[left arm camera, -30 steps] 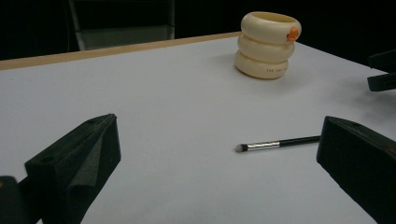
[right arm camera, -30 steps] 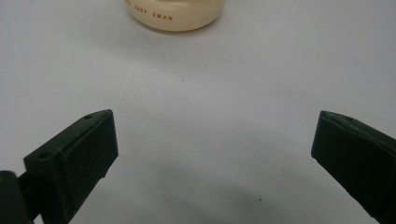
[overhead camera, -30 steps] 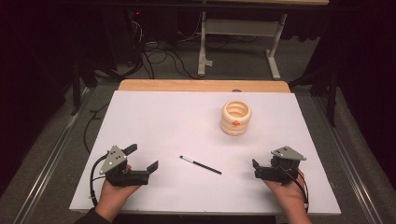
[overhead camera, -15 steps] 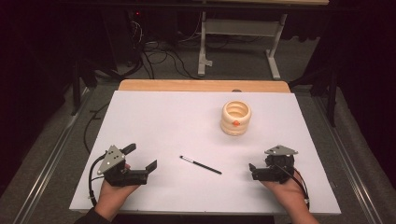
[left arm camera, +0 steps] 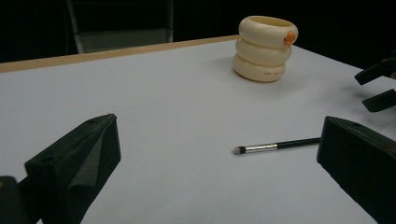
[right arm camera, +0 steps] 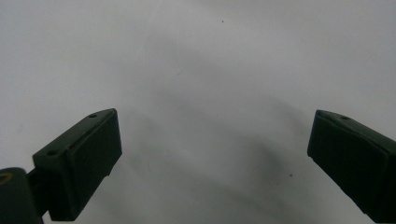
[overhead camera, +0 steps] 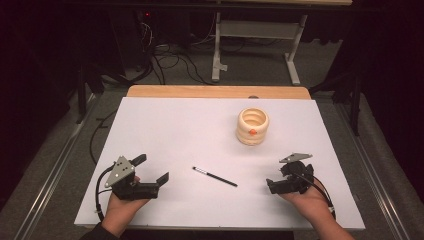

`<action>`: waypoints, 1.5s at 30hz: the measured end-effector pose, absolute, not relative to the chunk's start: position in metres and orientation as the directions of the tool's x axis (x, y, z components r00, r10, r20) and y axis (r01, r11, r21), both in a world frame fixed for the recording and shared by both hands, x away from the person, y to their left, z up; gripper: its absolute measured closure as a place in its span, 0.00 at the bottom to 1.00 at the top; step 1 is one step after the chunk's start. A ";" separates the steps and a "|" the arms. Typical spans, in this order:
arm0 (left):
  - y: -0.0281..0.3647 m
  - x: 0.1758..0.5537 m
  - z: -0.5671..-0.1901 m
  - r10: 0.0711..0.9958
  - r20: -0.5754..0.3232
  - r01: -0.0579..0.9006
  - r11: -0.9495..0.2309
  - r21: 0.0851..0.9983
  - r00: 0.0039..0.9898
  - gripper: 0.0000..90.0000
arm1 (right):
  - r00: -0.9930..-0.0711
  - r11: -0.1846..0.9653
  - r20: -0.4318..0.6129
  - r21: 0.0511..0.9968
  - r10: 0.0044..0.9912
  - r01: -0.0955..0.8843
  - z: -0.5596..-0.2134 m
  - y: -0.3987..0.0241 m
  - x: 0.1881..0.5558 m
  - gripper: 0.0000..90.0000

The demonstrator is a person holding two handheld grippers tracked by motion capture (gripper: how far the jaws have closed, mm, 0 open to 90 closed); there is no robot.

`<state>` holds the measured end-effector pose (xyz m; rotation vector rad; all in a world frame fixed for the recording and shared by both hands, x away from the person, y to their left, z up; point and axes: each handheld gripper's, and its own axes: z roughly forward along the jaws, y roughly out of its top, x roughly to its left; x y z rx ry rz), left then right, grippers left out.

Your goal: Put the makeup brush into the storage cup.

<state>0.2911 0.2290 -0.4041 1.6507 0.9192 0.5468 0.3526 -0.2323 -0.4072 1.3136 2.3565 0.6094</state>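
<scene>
The brush point(overhead camera: 215, 177) lies flat on the white desk point(overhead camera: 175, 130) between the left hand-held gripper point(overhead camera: 152, 170) and the right hand-held gripper point(overhead camera: 272, 186), both released. It looks light, thin, stiff and likely to roll; grip mid-handle, not the bristles.

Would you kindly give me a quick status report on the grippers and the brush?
Left gripper open, empty. Right gripper open, empty, pointed down at the table. Brush lies flat between them, untouched. Nothing in the way; ringed holder stands farther back.

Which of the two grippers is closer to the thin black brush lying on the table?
The right gripper: the brush handle end points toward it, leaving a smaller gap than the left gripper.
</scene>
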 end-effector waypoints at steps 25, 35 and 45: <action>0.228 0.291 -0.404 0.794 -0.105 0.288 -0.091 0.953 0.599 0.00 | -0.600 0.609 -0.137 0.319 0.788 0.727 -0.395 -0.225 0.363 0.07; 0.228 0.291 -0.404 0.793 -0.106 0.288 -0.091 0.953 0.600 0.00 | -0.653 0.662 -0.129 0.245 0.746 0.708 -0.394 -0.217 0.365 0.08; 0.228 0.291 -0.404 0.792 -0.104 0.286 -0.092 0.954 0.602 0.00 | -0.702 0.714 -0.139 0.204 0.698 0.670 -0.388 -0.200 0.366 0.13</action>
